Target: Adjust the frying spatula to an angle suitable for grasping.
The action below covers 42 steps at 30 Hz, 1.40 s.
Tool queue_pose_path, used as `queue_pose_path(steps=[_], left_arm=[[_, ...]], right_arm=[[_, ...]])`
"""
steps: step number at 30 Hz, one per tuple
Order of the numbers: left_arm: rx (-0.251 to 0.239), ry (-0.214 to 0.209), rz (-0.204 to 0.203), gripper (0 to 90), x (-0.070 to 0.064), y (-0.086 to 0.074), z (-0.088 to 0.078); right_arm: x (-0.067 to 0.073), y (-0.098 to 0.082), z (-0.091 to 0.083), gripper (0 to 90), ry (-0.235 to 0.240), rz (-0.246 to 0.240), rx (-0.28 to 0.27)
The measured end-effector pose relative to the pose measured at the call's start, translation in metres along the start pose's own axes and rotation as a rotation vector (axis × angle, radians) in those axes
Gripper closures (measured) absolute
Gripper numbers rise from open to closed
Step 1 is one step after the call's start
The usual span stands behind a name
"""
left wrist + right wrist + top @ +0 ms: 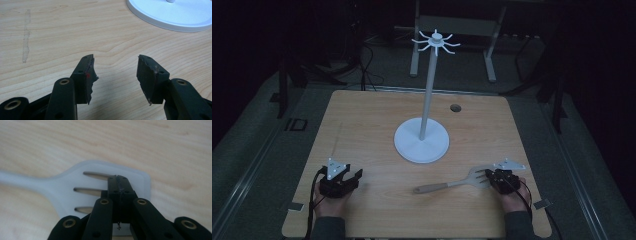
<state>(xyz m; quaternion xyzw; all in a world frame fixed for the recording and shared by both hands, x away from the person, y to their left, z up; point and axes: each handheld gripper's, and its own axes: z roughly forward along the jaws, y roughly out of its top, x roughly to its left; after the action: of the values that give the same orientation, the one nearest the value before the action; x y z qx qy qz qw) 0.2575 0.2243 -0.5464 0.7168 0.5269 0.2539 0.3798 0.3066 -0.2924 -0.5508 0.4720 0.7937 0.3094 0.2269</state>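
Note:
A white slotted spatula (452, 184) with a wooden handle lies flat on the table near the front right, its handle pointing left. My right gripper (488, 175) sits over the spatula's head (65, 187) with its jaws pressed together (117, 180) and nothing visibly between them. My left gripper (357, 176) rests at the front left. Its jaws stand wide apart (115, 72) over bare wood with nothing between them. A tall white stand (428, 90) with a round base (422, 142) and a ring of hooks (436, 41) on top rises from the table's middle.
The wooden table (362, 125) has a small round hole (455, 107) at the back right. A faint tape mark (25, 37) runs along the wood left of the left gripper. The stand's base (175, 17) lies ahead and to the right of it. Dark floor surrounds the table.

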Motion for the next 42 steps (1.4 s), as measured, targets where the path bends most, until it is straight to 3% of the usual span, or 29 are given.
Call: queue_pose_path(steps=[10, 21, 29, 34, 42], left_arm=[[0.005, -0.001, 0.008, 47.9, -0.001, 0.0, 0.001], [0.003, 0.008, 0.003, 47.9, 0.0, 0.0, 0.0], [0.0, 0.01, -0.001, 47.9, 0.0, 0.0, 0.0], [-0.011, 0.012, -0.019, 47.7, 0.001, 0.0, -0.001], [-0.014, 0.012, -0.03, 46.9, 0.002, 0.001, -0.001]], right_arm=[[0.016, -0.023, -0.023, 90.0, 0.041, -0.037, 0.044], [0.041, -0.025, -0.043, 90.0, 0.111, -0.109, 0.031], [0.046, -0.005, -0.041, 88.8, 0.134, -0.129, 0.002], [0.048, 0.02, -0.035, 83.7, 0.14, -0.149, -0.031], [0.051, 0.061, -0.025, 75.7, 0.144, -0.206, -0.028]])
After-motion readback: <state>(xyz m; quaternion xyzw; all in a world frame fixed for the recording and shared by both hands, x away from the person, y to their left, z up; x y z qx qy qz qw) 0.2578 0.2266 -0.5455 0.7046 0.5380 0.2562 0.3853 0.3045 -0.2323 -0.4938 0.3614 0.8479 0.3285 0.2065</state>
